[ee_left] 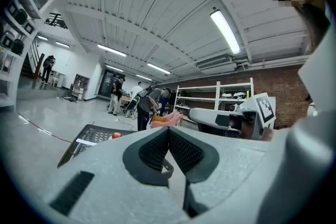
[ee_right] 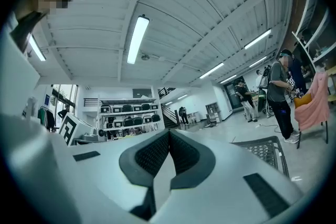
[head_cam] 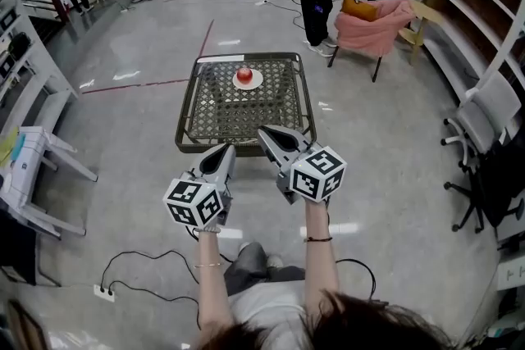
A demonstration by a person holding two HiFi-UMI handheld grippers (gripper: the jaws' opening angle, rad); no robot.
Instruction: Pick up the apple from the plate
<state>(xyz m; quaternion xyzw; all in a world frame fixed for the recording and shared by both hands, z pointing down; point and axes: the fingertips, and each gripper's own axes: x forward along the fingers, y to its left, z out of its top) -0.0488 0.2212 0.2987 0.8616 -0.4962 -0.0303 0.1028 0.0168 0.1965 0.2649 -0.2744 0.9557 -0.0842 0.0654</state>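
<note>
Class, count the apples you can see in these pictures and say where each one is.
1. The apple sits on a white plate toward the far side of the mesh table; no other shows.

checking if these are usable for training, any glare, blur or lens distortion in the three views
Head view: sharp, evenly lit, with white ceiling-light reflections on the glossy floor; the apple is small but clear. Left gripper view: strong fisheye bending, dark round vignette, a blown-out ceiling tube. Right gripper view: same fisheye and vignette, bright light tube.
</note>
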